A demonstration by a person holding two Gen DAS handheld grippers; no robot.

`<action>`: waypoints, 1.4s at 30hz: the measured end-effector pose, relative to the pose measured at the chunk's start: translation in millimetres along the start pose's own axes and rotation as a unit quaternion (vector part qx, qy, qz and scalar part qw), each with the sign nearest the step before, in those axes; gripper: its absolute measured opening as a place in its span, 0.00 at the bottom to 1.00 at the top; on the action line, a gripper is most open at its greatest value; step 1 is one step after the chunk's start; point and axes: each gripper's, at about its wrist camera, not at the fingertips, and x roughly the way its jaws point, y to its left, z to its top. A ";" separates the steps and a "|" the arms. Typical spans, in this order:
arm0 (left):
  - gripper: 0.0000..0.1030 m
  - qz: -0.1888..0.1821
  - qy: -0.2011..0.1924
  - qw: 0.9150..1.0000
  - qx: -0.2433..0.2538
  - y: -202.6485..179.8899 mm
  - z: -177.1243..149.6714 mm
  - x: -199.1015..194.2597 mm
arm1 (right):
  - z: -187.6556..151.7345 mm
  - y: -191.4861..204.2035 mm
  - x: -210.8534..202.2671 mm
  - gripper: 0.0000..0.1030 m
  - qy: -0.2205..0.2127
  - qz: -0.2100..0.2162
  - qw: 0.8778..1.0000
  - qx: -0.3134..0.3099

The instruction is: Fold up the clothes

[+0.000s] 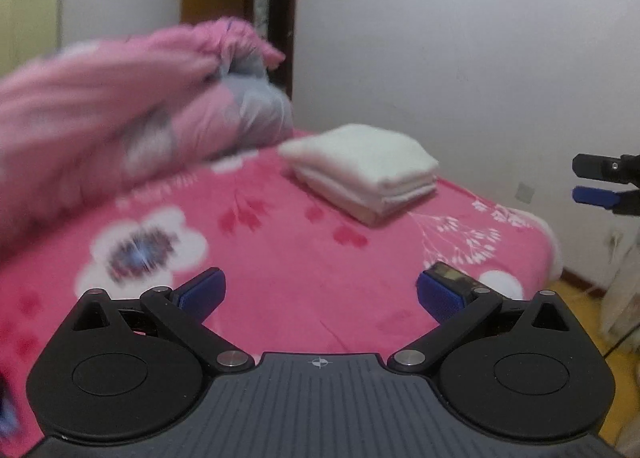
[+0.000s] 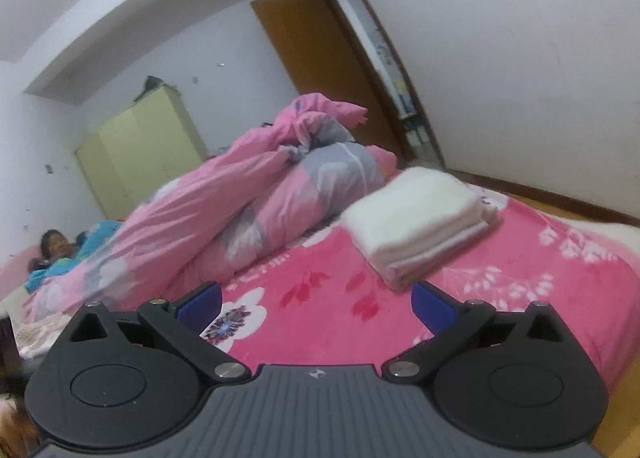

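Left wrist view: a folded white towel lies in a neat stack on the pink floral blanket that covers the bed, toward the far right part of the bed and near the white wall. To its left, just beside it, a bunched pink and grey quilt rises in a heap, blurred in this view. The left claw hangs above the near part of the blanket, released, its blue pads spread wide with nothing between them. At the far right edge the right claw shows side-on, its two fingers apart and empty.

Right wrist view: the towel sits right of centre on the blanket, with the quilt touching or just beside its far left corner. The right claw is released above the blanket, well short of the towel. Far left, a person lies on the bed under blue cloth. Behind stand a yellow-green wardrobe and an open brown door.
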 end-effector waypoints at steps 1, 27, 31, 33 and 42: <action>1.00 0.003 -0.005 1.000 -0.010 0.4 -2.0 1.7 | -6.8 5.8 -2.5 1.00 0.000 -0.017 1.000 -0.012; 1.00 0.106 0.013 0.994 -0.022 -40.5 18.7 66.8 | -44.5 49.0 86.0 1.00 0.027 -0.265 0.955 -0.127; 1.00 0.104 0.013 0.994 -0.033 -41.7 21.9 67.6 | -39.4 46.6 85.5 1.00 0.039 -0.258 0.958 -0.117; 1.00 0.102 0.012 0.994 -0.039 -42.3 23.5 68.0 | -37.9 45.7 84.4 1.00 0.035 -0.265 0.957 -0.112; 1.00 0.108 0.003 0.993 -0.051 -46.4 28.9 67.3 | -44.5 51.5 85.3 1.00 0.029 -0.278 0.950 -0.141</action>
